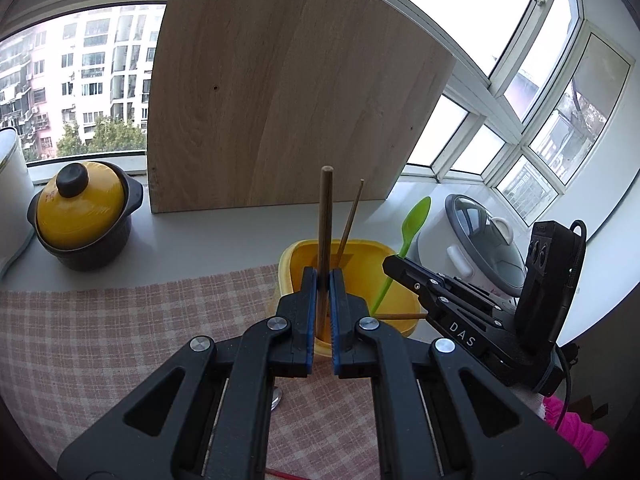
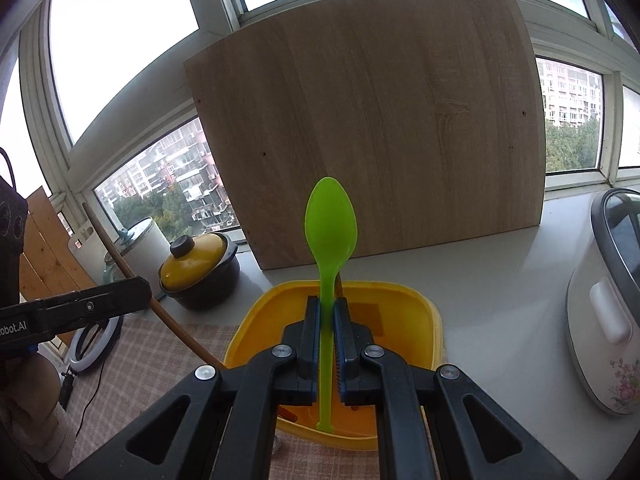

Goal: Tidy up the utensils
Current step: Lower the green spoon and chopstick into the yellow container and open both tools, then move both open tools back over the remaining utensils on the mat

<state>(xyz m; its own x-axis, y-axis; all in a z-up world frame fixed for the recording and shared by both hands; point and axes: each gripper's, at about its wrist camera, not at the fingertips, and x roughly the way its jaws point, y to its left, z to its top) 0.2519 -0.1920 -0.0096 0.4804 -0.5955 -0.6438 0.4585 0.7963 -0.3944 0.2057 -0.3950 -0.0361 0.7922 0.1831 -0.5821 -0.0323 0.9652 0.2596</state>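
Left wrist: "DAS" on right tongs (image 1: 390, 266)

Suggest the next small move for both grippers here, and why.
Probably lower both a little further, then release: the left gripper clamps a wooden chopstick and the right gripper a green plastic spoon, both upright over the yellow plastic container.

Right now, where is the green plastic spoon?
The green plastic spoon stands upright, bowl up, clamped in the right gripper, over the yellow plastic container, in front of the wooden board.
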